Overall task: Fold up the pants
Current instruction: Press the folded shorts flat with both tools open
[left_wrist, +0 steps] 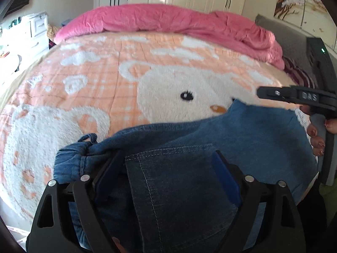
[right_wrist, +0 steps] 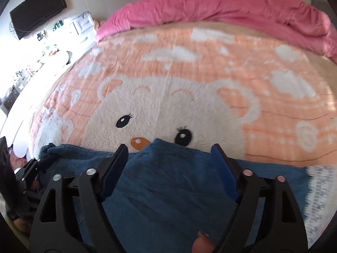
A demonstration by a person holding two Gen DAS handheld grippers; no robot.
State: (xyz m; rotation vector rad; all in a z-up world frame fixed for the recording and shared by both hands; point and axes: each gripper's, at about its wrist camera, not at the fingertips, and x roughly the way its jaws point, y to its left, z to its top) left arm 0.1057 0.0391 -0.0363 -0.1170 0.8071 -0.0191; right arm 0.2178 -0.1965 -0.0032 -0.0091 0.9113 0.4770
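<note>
The folded blue denim pants (left_wrist: 242, 135) lie on the peach bear-patterned fleece blanket (left_wrist: 105, 80), beneath both the left gripper (left_wrist: 166, 168) and right gripper (right_wrist: 170, 158), whose jaws stand wide apart, gripping nothing.

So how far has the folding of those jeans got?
Partly done, by the look of it. The jeans lie on the bear blanket as a short layered bundle, the back pocket facing up. Right now both the left gripper and the right gripper hover open over the denim, gripping nothing. Any further fold and smoothing the bunched waistband seem left.
</note>
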